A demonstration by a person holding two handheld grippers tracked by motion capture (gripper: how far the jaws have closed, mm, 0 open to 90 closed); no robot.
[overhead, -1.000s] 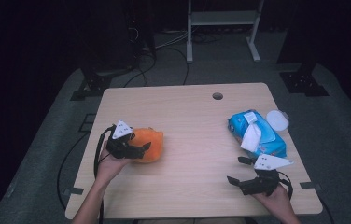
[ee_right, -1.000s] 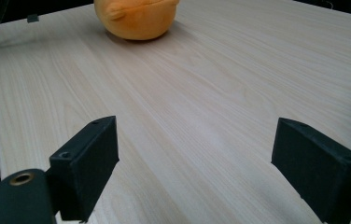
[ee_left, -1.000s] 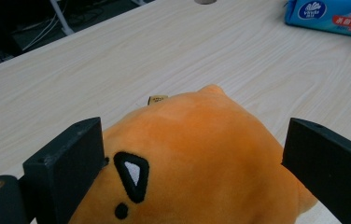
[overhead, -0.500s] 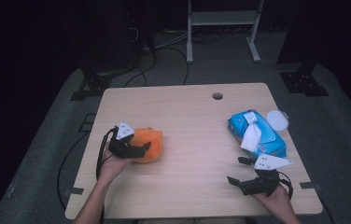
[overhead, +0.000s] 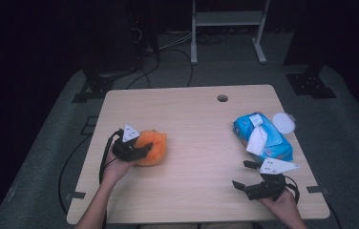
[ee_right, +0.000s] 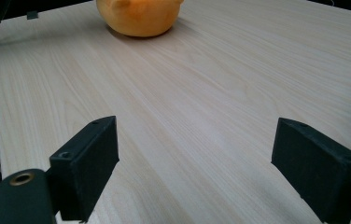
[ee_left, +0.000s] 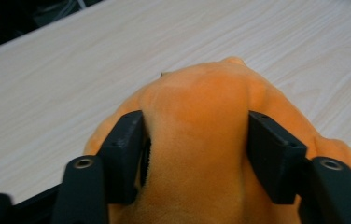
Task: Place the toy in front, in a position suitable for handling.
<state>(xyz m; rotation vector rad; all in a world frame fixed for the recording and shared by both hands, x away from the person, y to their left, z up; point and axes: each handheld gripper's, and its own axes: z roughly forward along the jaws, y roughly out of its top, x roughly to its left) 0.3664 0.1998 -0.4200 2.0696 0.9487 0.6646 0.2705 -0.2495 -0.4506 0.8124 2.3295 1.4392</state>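
An orange plush toy (overhead: 151,147) lies on the left part of the wooden table (overhead: 192,119). My left gripper (overhead: 142,150) is shut on it; in the left gripper view both black pads press into the soft orange plush toy (ee_left: 201,121) from either side. My right gripper (overhead: 244,175) rests low near the table's front right edge, jaws wide open with nothing between them (ee_right: 194,154). The right gripper view looks across bare wood to the plush toy (ee_right: 138,16) far off.
A blue pack of wet wipes (overhead: 263,136) with a white wipe sticking out lies at the right, just beyond my right gripper. A round white lid (overhead: 283,122) lies next to it. A cable hole (overhead: 222,98) marks the table's far side.
My left gripper moved forward onto the orange plush toy and its jaws now squeeze it. The right gripper has stayed in place, open.
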